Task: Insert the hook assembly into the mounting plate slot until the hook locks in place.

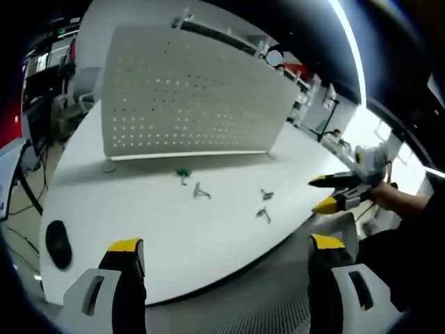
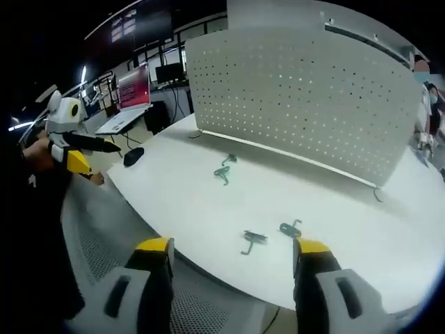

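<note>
A: Where are the hooks, and how do they lie?

B: Four small hooks lie on the white table (image 1: 174,229), in front of the perforated mounting plate (image 1: 188,97) that stands upright along the far side. In the left gripper view a green hook (image 1: 183,174) lies nearest the plate, a grey hook (image 1: 201,191) just right of it and nearer, and two more grey hooks (image 1: 266,195) (image 1: 263,215) further right, one behind the other.

A: Which way do they point?

B: They are too small to be sure. In the right gripper view the nearest grey hook (image 2: 253,239) seems to lie with its long axis roughly across the view, bent end to the left; a green hook (image 2: 290,227) sits just right of it. Two others (image 2: 223,174) (image 2: 229,159) lie closer to the plate.

A: And the grippers?

B: The left gripper (image 1: 226,245) has its yellow-tipped jaws spread wide and holds nothing; the hooks lie beyond it, well apart from the tips. The right gripper (image 2: 233,245) is likewise wide open and empty, with the near pair of hooks just ahead, between its jaw tips in the view. In the left gripper view it comes in from the right, held by a hand (image 1: 389,197), off the table's edge.

A: Anything else?

B: A black mouse (image 1: 58,243) on the table's left near corner.
</note>
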The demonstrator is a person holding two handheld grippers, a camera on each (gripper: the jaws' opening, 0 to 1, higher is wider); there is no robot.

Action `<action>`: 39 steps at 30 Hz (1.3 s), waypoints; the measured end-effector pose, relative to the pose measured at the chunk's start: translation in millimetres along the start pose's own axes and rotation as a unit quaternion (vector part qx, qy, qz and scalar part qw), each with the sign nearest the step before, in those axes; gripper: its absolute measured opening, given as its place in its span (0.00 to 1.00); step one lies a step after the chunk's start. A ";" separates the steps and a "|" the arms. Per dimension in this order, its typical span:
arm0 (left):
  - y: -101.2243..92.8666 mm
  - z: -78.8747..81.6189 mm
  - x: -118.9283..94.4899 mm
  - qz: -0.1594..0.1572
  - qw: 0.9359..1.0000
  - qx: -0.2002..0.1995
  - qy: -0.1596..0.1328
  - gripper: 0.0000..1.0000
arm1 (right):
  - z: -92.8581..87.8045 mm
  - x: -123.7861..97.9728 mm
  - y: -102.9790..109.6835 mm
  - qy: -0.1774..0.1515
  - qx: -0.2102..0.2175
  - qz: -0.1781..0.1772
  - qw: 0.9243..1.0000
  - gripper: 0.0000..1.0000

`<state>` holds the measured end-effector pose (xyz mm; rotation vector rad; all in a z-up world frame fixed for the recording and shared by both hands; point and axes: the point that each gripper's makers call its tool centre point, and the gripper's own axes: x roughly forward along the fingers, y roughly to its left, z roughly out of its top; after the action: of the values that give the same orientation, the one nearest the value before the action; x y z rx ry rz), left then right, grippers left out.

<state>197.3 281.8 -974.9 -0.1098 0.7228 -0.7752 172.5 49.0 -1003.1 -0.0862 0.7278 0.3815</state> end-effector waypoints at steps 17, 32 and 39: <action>8.1 -5.5 -0.7 0.018 0.999 -0.028 -0.011 1.00 | 0.4 4.7 -0.7 0.011 -0.012 0.003 1.000 0.64; 1.0 -17.8 6.6 0.006 1.000 -0.022 0.010 0.98 | -12.0 4.4 -0.7 0.024 -0.015 0.001 1.000 0.64; -0.2 -19.6 7.7 0.000 1.000 -0.018 0.019 0.98 | -15.2 5.0 -8.4 0.026 -0.013 -0.005 1.000 0.62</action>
<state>188.7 279.6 -993.9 -0.1280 0.7725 -0.7657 169.4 39.6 -1018.3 -0.1257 0.7733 0.3802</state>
